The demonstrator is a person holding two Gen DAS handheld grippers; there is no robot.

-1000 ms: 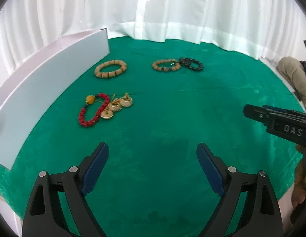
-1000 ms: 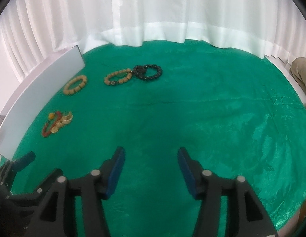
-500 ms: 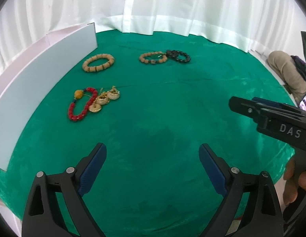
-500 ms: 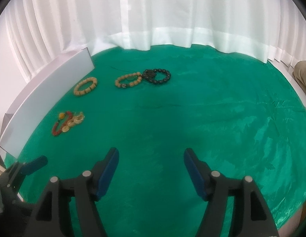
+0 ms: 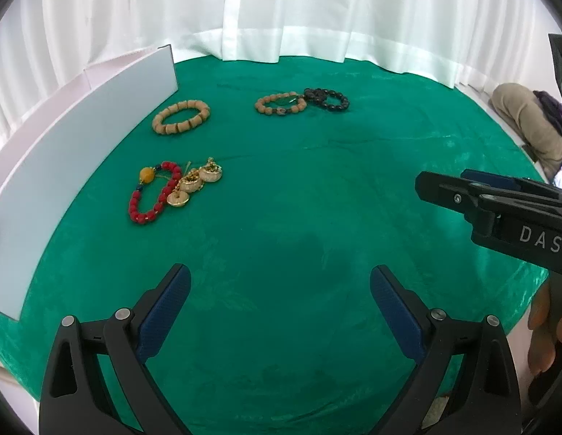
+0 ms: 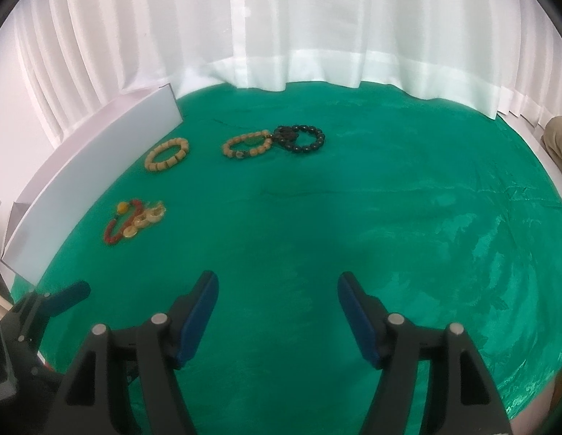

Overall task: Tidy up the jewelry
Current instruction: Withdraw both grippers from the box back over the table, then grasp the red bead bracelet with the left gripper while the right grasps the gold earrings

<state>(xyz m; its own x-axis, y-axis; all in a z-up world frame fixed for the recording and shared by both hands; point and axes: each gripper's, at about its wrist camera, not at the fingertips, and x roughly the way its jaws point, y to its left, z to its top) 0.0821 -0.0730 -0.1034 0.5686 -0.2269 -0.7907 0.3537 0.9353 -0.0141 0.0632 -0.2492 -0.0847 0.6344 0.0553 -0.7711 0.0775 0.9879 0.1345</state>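
- Since the earlier frame both sets of jaws have been opening; left gripper and right gripper stand released, nothing between them, over bare green cloth.
- Step, judged: approach first piece. Suggest dropping one finger inside the red bead bracelet, clear of the gold earrings touching it.
- Further off: tan bracelet; brown bracelet overlapping the black one.
- White board borders the cloth beside the red piece.

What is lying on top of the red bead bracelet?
Gold ornaments lie heaped against the red bead bracelet, overlapping its right side. The beads beneath them are covered; how the ornaments attach cannot be seen.
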